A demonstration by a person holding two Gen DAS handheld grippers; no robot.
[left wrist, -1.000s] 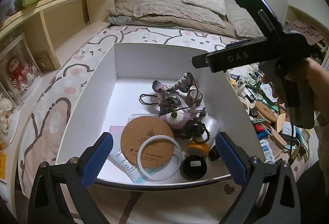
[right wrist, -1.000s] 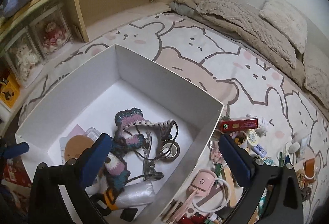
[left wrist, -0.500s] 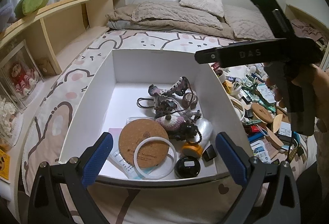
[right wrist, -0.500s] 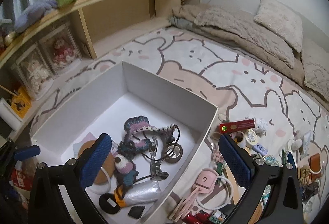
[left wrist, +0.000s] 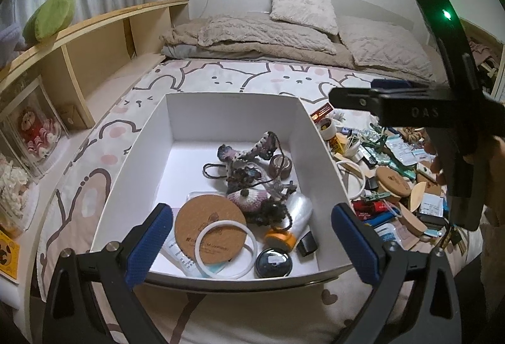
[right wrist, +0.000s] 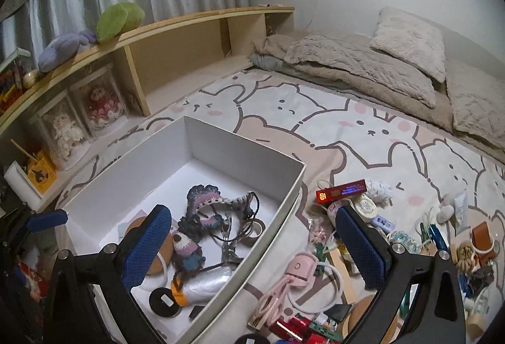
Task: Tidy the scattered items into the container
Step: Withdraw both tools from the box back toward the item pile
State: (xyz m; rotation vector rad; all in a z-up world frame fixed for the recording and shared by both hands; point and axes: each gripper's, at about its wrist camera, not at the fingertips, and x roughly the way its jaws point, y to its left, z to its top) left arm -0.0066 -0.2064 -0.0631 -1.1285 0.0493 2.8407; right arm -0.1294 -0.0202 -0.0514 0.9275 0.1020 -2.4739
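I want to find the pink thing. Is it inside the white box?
No, the pink thing lies on the bed cover outside the white box, beside its wall among the scattered items.

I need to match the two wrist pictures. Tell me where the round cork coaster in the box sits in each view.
Left wrist: cork coaster lies near the box's front, under a white ring.
Right wrist: coaster shows low left, mostly hidden by a blue finger.
Shared landmark: the white box.
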